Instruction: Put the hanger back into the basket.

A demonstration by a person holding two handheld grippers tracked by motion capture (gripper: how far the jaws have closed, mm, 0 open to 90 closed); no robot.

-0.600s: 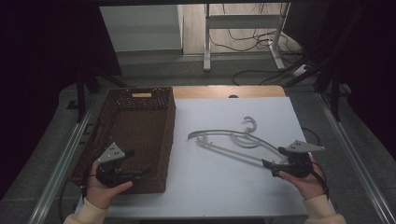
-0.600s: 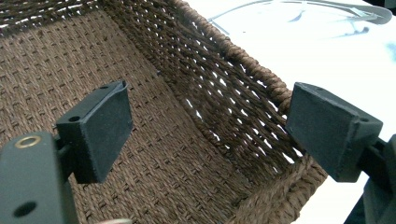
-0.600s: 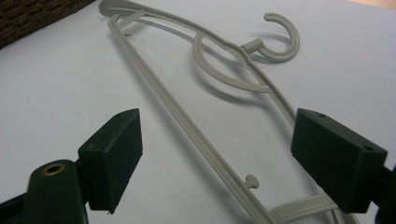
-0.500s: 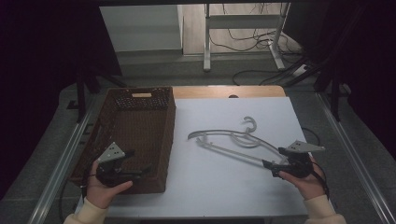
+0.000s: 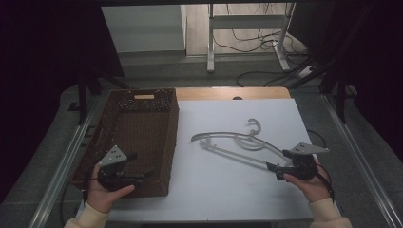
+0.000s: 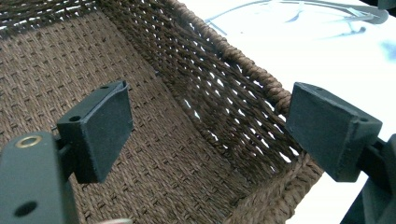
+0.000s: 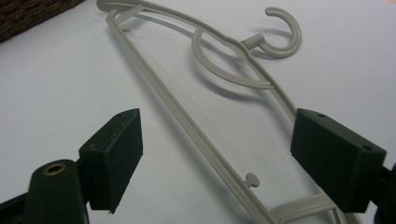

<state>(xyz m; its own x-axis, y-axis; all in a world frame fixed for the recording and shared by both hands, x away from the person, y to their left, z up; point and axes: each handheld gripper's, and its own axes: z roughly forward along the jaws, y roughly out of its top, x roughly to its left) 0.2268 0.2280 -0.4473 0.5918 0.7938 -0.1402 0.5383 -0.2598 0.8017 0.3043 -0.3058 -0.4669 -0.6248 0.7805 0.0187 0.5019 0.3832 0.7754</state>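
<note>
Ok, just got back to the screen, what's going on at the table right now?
A person holds a gripper in each hand. The right gripper is open, its fingers straddling the near end of a pale plastic hanger that lies flat on the white table; nothing is gripped yet. The left gripper is also open, over the near right corner of the brown wicker basket, one finger inside and one outside the rim. The part of the basket in view holds nothing.

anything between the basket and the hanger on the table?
No. In the high view the white table is bare between the wicker basket and the hanger.
</note>
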